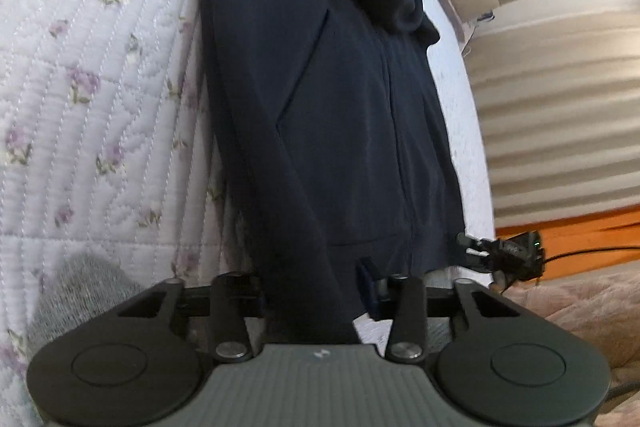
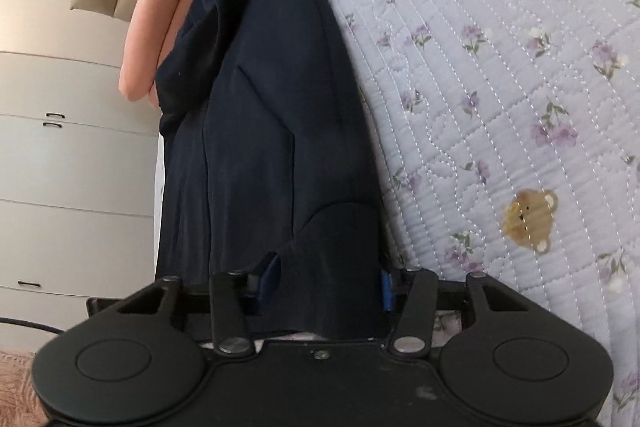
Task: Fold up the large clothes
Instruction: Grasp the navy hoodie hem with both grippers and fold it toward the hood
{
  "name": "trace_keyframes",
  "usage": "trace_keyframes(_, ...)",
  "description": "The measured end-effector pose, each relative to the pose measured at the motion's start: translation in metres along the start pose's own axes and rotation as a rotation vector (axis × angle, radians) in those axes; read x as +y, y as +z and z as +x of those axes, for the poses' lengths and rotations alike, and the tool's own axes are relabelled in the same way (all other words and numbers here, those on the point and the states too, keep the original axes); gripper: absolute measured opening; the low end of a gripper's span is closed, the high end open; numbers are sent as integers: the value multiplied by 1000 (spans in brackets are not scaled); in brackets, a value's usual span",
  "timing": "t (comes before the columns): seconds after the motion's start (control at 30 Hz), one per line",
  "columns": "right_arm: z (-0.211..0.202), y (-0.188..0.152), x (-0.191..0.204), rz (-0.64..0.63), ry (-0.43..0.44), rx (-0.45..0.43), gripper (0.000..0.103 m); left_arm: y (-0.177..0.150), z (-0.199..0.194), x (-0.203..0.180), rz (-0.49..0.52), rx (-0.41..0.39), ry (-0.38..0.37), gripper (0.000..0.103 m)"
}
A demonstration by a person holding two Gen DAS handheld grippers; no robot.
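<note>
Ahead of both tools, the jacket (image 1: 320,99) runs lengthwise away; left tool (image 1: 316,291) and right tool (image 2: 324,287) each pinch its near hem.

Left wrist cam is mounted behind the left gripper (image 1: 316,291), aimed forward and downward along its fingers, v. close to a dark navy garment (image 1: 320,107) on a floral quilt (image 1: 100,67). Right wrist cam is set likewise behind the right gripper (image 2: 324,287), same tilt, equally close. Garment and quilt are shared by both views; the right gripper is glimpsed at the left view's right edge.
</note>
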State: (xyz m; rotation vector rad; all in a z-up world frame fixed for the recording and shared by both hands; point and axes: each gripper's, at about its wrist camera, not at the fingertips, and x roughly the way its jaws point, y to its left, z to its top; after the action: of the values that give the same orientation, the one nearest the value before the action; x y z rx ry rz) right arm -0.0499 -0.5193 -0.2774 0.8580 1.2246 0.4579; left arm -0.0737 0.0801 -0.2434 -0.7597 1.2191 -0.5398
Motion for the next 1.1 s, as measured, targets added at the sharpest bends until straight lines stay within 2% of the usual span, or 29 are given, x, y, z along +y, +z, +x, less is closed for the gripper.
trace_keyframes(0.03,-3,-2,3,3,-19,-42,8,-1,0,-1,-3,-15,16,24)
trace_keyframes(0.07,-6,-3,6,2,-15,-77,8,-1,1,-1,-12,-24,21,9)
trace_keyframes(0.13,-13,-8,15,-9,13,-123,8,-2,-4,-3,-17,-59,8,8)
trace_keyframes(0.2,-22,-11,25,-36,16,-165,8,-5,-15,-12,32,-104,8,7)
trace_keyframes(0.3,-28,-7,33,13,63,-208,8,-2,-23,-20,22,-155,1,7)
trace_keyframes(0.47,-37,17,64,-29,134,-261,7,18,-46,-36,18,-275,-37,7)
trace_keyframes(0.6,-33,52,104,-52,189,-311,7,42,-63,-57,18,-365,-80,7)
trace_keyframes(0.7,-28,92,132,-68,231,-334,8,71,-73,-78,47,-429,-82,6)
trace_keyframes(0.77,-26,120,157,-114,226,-359,7,95,-79,-97,85,-483,-65,6)
trace_keyframes(0.97,-24,206,216,-242,240,-458,8,182,-94,-138,167,-629,-67,6)
trace_keyframes(1.1,-1,245,238,-281,235,-527,7,233,-89,-150,206,-706,-6,6)
